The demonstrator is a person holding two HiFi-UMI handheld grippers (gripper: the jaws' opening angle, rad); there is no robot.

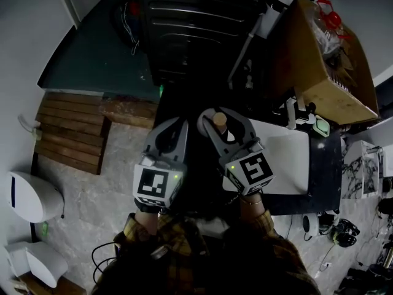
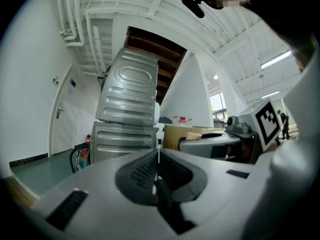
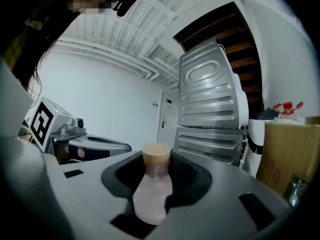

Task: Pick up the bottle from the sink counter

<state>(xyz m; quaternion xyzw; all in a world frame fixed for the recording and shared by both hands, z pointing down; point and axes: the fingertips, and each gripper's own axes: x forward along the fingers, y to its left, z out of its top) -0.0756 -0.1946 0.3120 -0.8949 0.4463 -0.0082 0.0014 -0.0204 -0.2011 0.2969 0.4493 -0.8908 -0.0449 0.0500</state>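
Dim rm: pale stone-look floor (image 1: 104, 183), wooden slats (image 1: 67, 128) at left, dark counter (image 1: 322, 171) w/ white basin (image 1: 288, 158) at right, cardboard box (image 1: 319, 54) beyond. Grey ribbed metal cabinet (image 2: 129, 99) ahead in both gripper views. Head view's v. dark (counter edge hard to trace), and the bottle's base sits hidden behind the jaws. Right gripper (image 3: 156, 171) clamped on the bottle (image 3: 152, 184): pale body, tan cap poking up between the pads, just left of the basin. Left gripper (image 2: 157, 166) alongside, jaws pressed together, nothing in them.
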